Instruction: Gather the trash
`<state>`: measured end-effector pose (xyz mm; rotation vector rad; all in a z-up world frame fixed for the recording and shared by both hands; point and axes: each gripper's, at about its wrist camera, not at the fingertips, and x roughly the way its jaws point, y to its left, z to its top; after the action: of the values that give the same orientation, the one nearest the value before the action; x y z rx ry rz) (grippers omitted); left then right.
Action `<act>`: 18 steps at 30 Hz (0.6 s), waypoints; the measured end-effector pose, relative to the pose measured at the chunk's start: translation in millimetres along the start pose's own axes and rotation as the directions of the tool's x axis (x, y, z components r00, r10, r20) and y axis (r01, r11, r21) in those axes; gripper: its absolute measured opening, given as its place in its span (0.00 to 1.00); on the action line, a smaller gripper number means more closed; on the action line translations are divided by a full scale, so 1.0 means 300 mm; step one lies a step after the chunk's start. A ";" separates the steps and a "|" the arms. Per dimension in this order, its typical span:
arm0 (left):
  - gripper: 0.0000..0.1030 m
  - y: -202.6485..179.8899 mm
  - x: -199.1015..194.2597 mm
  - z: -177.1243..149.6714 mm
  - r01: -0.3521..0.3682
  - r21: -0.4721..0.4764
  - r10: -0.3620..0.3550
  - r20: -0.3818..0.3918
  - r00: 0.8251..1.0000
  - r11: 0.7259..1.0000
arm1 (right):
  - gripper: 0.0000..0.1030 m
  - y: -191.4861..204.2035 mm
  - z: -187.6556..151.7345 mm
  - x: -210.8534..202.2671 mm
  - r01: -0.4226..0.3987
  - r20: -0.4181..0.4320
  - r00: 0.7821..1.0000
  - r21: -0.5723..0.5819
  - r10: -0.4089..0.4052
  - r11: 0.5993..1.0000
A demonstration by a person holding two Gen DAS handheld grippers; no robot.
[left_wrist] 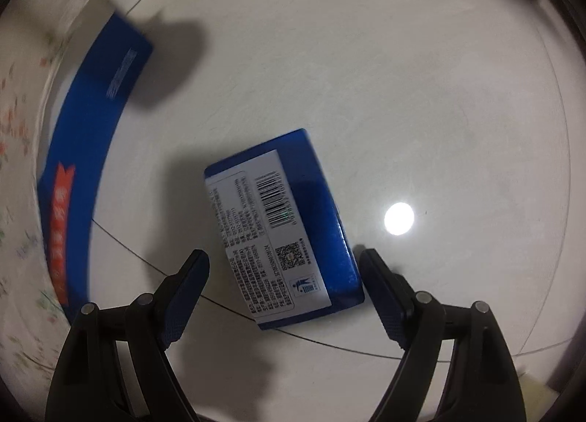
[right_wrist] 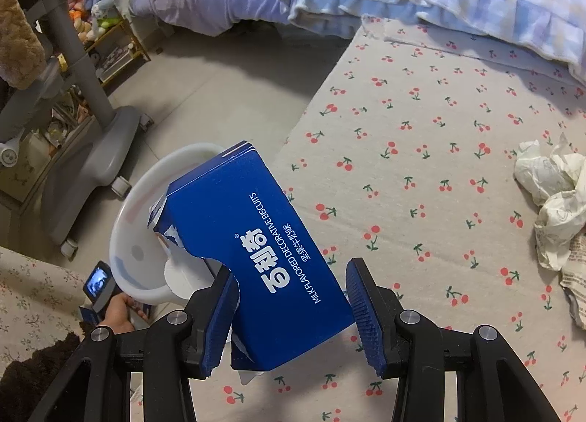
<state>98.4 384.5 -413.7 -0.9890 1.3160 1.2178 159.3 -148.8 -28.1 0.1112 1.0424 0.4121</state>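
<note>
Right now the right claw (right_wrist: 289,315) pinches a torn blue cardboard biscuit box (right_wrist: 256,250) whose long side points ahead and left at the round white plastic bin (right_wrist: 128,217), while the left claw (left_wrist: 285,293), spread wide, hangs over a smaller blue box (left_wrist: 278,228) inside it.

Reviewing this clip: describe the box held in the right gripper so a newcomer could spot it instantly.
Start in the right wrist view at the cherry-print cloth, then come down to the right gripper at the bottom. Between its fingers sits the blue biscuit box, tilted toward the white bin. Its white lettering, "MILK FLAVORED DECORATIVE BISCUITS", and torn-open end set it apart from the crumpled paper at right.
</note>
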 end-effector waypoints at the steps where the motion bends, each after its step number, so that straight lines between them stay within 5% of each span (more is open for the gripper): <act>1: 0.82 0.008 -0.002 -0.005 0.013 -0.020 -0.013 -0.001 1.000 1.000 | 0.51 0.000 0.000 0.003 0.002 -0.003 1.000 0.003 -0.002 1.000; 4: 0.63 0.012 -0.027 -0.009 0.043 -0.014 -0.042 0.035 0.998 0.999 | 0.51 -0.006 -0.004 0.014 0.004 -0.012 1.000 0.011 -0.004 1.000; 12: 0.62 0.006 -0.117 -0.029 0.047 0.088 -0.054 0.080 0.995 0.995 | 0.51 0.013 -0.005 0.021 -0.001 -0.010 1.000 0.013 0.001 1.000; 18: 0.62 -0.070 -0.411 -0.067 0.144 0.212 -0.181 0.166 0.969 0.967 | 0.51 0.045 0.012 0.021 -0.019 0.016 1.000 0.014 0.019 1.000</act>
<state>130.6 352.3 -295.3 -0.8043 1.1607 1.0055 161.4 -133.6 -27.8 0.1372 1.0293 0.4202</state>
